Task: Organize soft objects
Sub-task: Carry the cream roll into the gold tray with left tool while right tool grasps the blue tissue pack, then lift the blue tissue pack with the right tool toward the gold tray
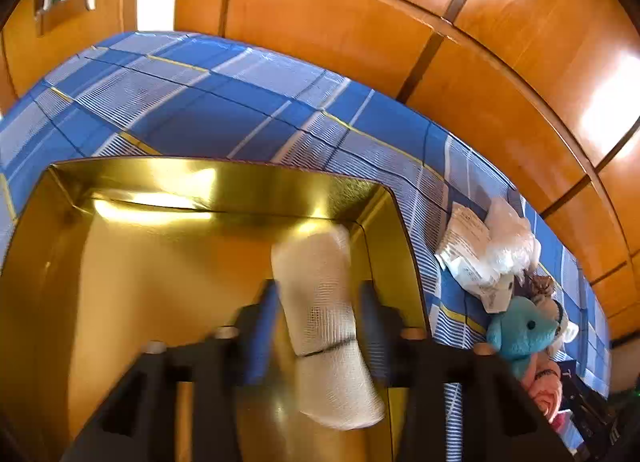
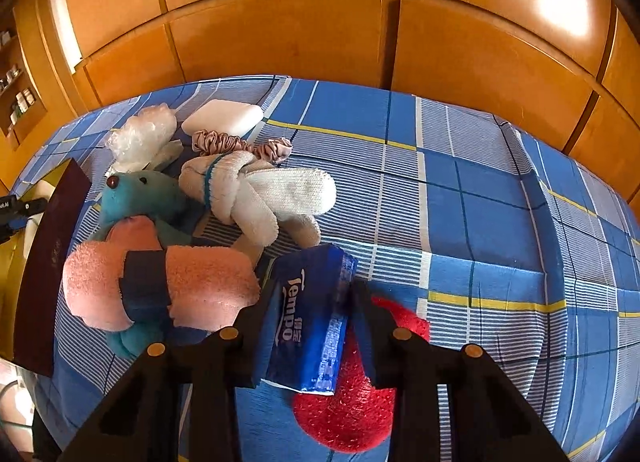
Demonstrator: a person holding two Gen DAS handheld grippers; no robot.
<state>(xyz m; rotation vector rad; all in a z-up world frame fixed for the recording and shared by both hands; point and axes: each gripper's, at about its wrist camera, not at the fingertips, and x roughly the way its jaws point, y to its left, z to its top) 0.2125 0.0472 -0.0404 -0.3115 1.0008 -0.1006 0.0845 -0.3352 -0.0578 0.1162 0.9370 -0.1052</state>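
My left gripper (image 1: 319, 288) hangs over an open gold box (image 1: 120, 262) on the blue plaid bed. A white gauze roll (image 1: 316, 262) leans tilted between its fingers, with a small gap to each pad, so the jaws stand open. In the right wrist view my right gripper (image 2: 313, 286) is shut on a blue Tempo tissue pack (image 2: 308, 322), held just above the sheet. Left of it lie a pink rolled towel with a dark band (image 2: 200, 286), a teal plush toy (image 2: 140, 193) and a white knotted sock (image 2: 256, 189).
A red fuzzy item (image 2: 352, 414) lies under the right gripper. A scrunchie (image 2: 228, 141), a white pad (image 2: 224, 115) and a plastic bag (image 2: 140, 137) sit farther back. A dark maroon lid (image 2: 52, 254) stands at the left. Wooden cabinet doors (image 2: 280, 41) back the bed.
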